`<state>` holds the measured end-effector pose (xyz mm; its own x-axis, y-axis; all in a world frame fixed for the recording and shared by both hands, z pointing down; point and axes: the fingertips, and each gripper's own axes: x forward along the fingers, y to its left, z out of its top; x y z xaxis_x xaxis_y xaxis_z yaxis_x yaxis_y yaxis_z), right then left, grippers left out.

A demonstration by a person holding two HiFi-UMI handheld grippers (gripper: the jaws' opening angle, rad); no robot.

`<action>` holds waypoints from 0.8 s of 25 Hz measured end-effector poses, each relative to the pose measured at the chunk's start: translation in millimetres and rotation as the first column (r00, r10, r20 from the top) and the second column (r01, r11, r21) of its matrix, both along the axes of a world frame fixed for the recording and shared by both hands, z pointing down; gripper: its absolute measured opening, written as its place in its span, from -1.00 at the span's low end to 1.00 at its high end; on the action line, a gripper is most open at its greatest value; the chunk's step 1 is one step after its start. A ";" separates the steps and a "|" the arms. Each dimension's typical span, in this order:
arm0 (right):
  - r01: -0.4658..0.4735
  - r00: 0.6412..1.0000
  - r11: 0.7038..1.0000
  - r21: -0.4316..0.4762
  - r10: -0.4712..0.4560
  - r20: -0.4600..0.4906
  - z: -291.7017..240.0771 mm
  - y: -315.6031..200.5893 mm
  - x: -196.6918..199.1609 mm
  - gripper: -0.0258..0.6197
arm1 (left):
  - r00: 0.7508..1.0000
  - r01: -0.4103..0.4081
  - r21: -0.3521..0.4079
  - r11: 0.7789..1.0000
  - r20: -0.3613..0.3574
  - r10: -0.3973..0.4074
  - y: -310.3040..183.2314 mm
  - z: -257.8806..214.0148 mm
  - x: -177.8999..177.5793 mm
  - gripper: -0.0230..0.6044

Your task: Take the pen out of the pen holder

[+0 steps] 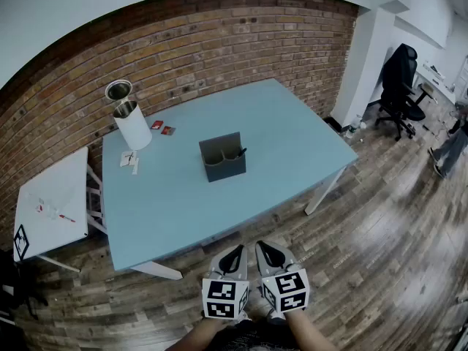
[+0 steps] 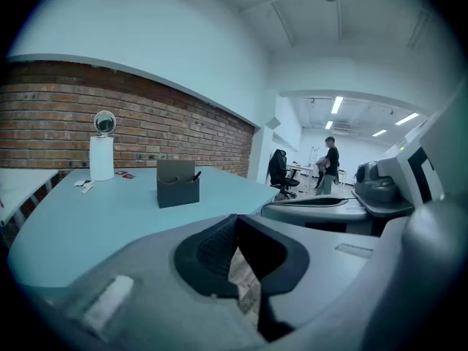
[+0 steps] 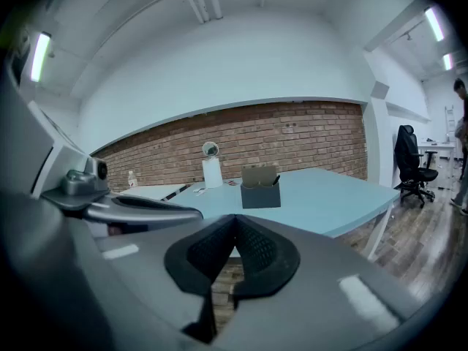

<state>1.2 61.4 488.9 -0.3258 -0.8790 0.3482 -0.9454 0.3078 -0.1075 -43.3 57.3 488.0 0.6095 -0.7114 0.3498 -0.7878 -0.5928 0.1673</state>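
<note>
A dark grey pen holder (image 1: 224, 158) stands near the middle of the light blue table (image 1: 183, 203). A black pen (image 1: 240, 152) sticks out of its right compartment. The holder also shows far off in the left gripper view (image 2: 178, 185) and the right gripper view (image 3: 260, 189). Both grippers hang side by side before the table's near edge, well short of the holder. My left gripper (image 1: 235, 251) is shut with nothing in it, and so is my right gripper (image 1: 265, 247). Their jaws meet in both gripper views (image 2: 235, 221) (image 3: 235, 221).
A white cylinder (image 1: 132, 125) with a small round mirror (image 1: 118, 90) stands at the table's far left, with red cards (image 1: 162, 128) and papers (image 1: 129, 159) nearby. A white side table (image 1: 51, 203) sits left. An office chair (image 1: 398, 86) and a person (image 1: 452, 146) are far right.
</note>
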 end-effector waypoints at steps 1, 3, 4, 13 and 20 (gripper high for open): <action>0.001 1.000 1.000 -0.001 -0.001 0.001 -0.5 0.1 -2.1 -0.91 | 1.000 -0.001 -0.002 1.000 0.000 0.001 0.0 -0.2 -1.6 -0.93; 0.000 1.000 1.000 -0.001 0.000 0.001 -1.2 -0.4 -5.6 -0.91 | 1.000 -0.002 -0.007 1.000 0.000 0.002 -0.6 0.1 -4.4 -0.93; -0.002 1.000 1.000 0.001 0.002 0.000 -1.5 -1.5 -6.7 -0.91 | 1.000 -0.003 -0.010 1.000 0.001 0.003 -1.6 0.8 -5.5 -0.93; -0.009 1.000 1.000 0.024 0.009 0.004 -4.0 -27.9 -9.1 -0.91 | 1.000 -0.003 -0.011 1.000 0.015 0.003 -24.0 4.1 -10.7 -0.93; 0.013 1.000 0.999 0.032 -0.014 0.007 -3.1 -67.4 -2.3 -0.91 | 1.000 0.013 -0.005 1.000 0.027 -0.013 -59.4 8.4 -3.9 -0.93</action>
